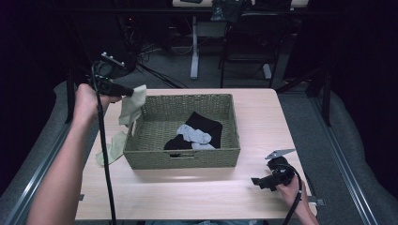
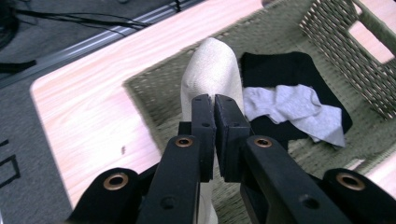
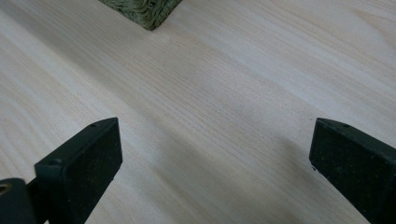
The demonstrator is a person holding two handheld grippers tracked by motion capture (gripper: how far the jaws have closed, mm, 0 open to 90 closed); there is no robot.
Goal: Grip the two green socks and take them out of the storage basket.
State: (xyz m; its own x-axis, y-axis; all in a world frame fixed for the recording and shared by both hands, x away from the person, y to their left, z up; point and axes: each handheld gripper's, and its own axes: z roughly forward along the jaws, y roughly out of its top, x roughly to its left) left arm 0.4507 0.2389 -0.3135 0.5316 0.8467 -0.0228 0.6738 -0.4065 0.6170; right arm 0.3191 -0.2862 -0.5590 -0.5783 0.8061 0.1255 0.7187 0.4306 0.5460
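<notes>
Left tool (image 2: pixel 215 100) clamped on cream sock (image 2: pixel 212 65) above wicker basket (image 1: pixel 155 157); right tool (image 3: pixel 215 149) apart, empty, over table (image 3: pixel 224 93).

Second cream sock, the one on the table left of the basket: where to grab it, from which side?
Likely from above at the upper end of the cream sock on the table, coming in from the table's left. It lies flat with its right side close against the wicker basket, so that side leaves little jaw room. Right gripper is open, on the far side.
</notes>
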